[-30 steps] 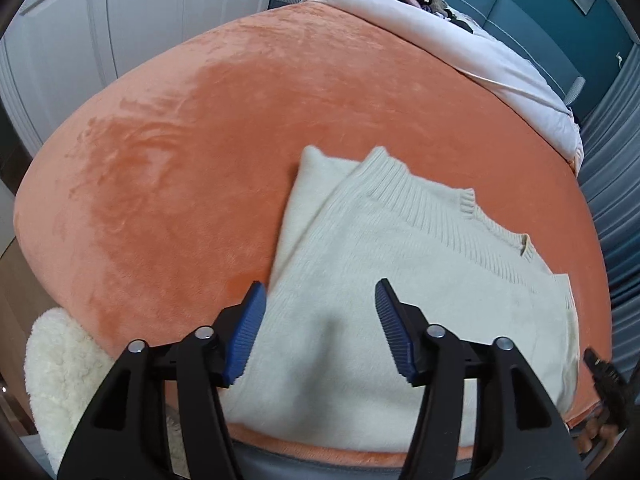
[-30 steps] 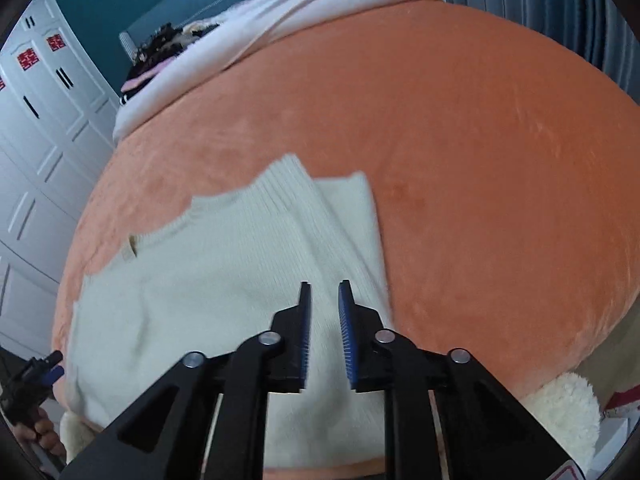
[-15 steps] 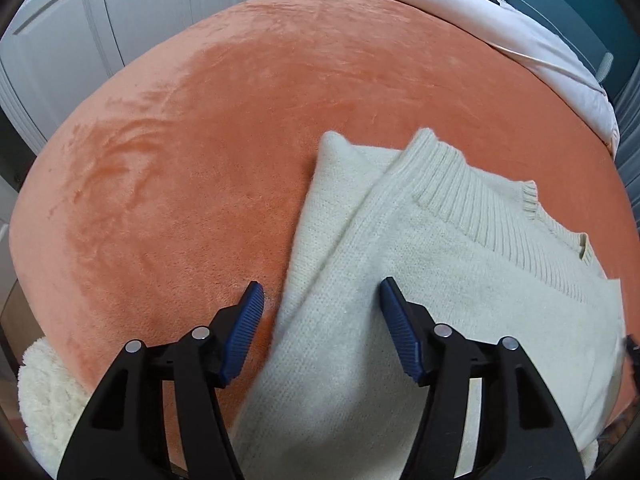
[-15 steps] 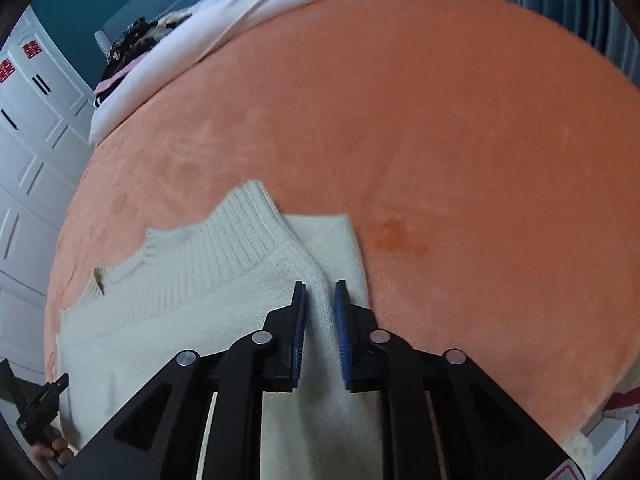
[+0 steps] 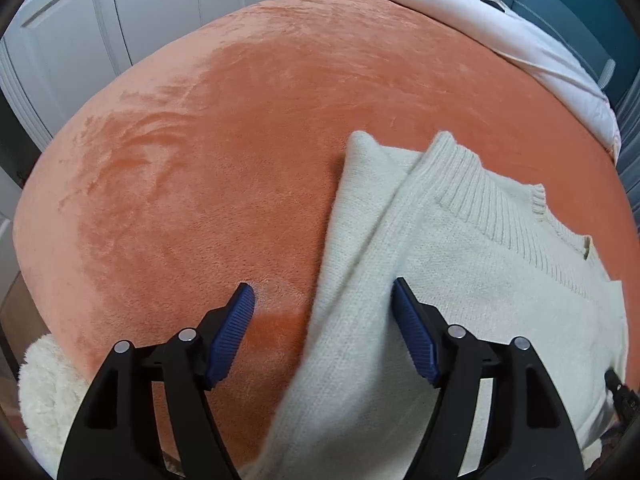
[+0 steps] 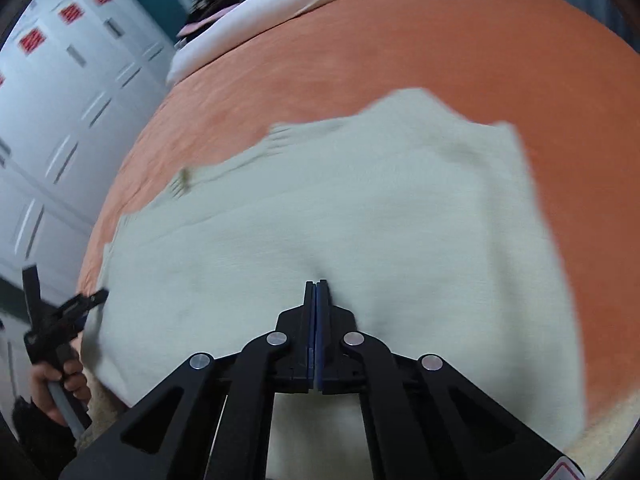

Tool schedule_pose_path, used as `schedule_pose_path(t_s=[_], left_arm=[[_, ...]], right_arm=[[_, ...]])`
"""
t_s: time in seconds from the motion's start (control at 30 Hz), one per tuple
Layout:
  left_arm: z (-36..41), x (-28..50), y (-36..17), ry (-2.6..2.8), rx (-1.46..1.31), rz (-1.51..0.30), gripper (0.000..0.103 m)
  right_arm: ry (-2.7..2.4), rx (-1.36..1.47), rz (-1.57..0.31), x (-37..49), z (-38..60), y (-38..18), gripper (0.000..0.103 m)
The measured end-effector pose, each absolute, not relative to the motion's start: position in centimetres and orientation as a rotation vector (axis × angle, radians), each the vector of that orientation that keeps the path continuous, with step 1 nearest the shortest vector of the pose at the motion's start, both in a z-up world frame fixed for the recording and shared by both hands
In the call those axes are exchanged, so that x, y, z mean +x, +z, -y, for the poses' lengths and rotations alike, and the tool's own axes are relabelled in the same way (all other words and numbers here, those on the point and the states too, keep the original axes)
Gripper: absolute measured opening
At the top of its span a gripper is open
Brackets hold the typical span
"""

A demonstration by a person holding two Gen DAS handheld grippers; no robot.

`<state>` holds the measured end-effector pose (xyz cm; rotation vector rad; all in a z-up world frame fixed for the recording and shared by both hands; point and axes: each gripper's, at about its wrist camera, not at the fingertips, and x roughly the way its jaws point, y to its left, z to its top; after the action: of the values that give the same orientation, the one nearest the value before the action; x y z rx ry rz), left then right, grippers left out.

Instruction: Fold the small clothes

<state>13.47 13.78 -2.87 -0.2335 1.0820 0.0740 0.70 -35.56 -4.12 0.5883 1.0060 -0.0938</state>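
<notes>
— Sweater (image 5: 460, 280), cream knit, lies flat on the orange blanket (image 5: 208, 184) covering the bed. Seen from the left wrist, its ribbed hem points toward the white bedding (image 5: 480, 28) at the far end.

— And the left gripper (image 5: 324, 320)?

— Its jaws are opening, wide apart, straddling the sweater's left edge: one pad over the blanket, the other over the knit. Neither presses on anything.

— The right wrist view?

— Blurred. The right gripper (image 6: 317, 285) has its jaws closed tight, tips down at the sweater (image 6: 320, 208), which puckers just ahead of them. I cannot tell whether cloth is pinched. At far left a hand (image 6: 60, 380) grips the other tool's handle.
</notes>
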Motion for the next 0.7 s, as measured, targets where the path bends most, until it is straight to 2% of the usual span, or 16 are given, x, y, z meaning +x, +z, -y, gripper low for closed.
schedule_pose_path(t_s=[0.1,0.13,0.23,0.33,0.47,0.5,0.53,0.57,0.63,0.7], left_arm=[[-14.2,13.2,-2.9,0.067,-0.305,-1.058,0.075],[-14.4,13.2,-3.0,0.064,-0.341,-1.055,0.079],[-15.0,13.2,-3.0,0.065,-0.450,-1.037,0.089],[-15.1,14.1,-3.3,0.071,-0.512,-1.050,0.096],[-15.0,15.0,-3.4,0.099,-0.535,-1.059,0.094],[-14.9,15.1,-3.3,0.104,-0.532,-1.054,0.080],[-14.7,15.1,-3.1,0.095,-0.527,-1.049,0.048],[-14.6,15.3,-3.2,0.044,-0.554,-1.058,0.031],[-14.7,15.4,-2.1,0.034,-0.604,-1.054,0.018],[-13.7,15.1,0.1,-0.014,-0.610,-1.015,0.017]], right_arm=[[-0.261,0.640,-1.008,-2.2,39.6,-3.7,0.000],[-0.282,0.636,-0.989,-2.3,39.2,-2.7,0.008],[-0.124,0.585,-0.923,0.4,34.7,0.8,0.009],[0.061,0.527,-0.941,6.1,28.9,2.1,0.010],[0.162,0.490,-1.043,12.9,22.4,-0.6,0.010],[0.164,0.483,-1.095,13.9,21.3,-2.1,0.009],[0.138,0.459,-1.140,14.2,20.0,-3.6,0.000],[0.130,0.446,-1.132,14.8,19.9,-4.5,0.000],[0.151,0.485,-1.106,14.0,20.8,-5.0,0.000],[0.161,0.563,-1.114,14.1,21.4,-5.1,0.000]])
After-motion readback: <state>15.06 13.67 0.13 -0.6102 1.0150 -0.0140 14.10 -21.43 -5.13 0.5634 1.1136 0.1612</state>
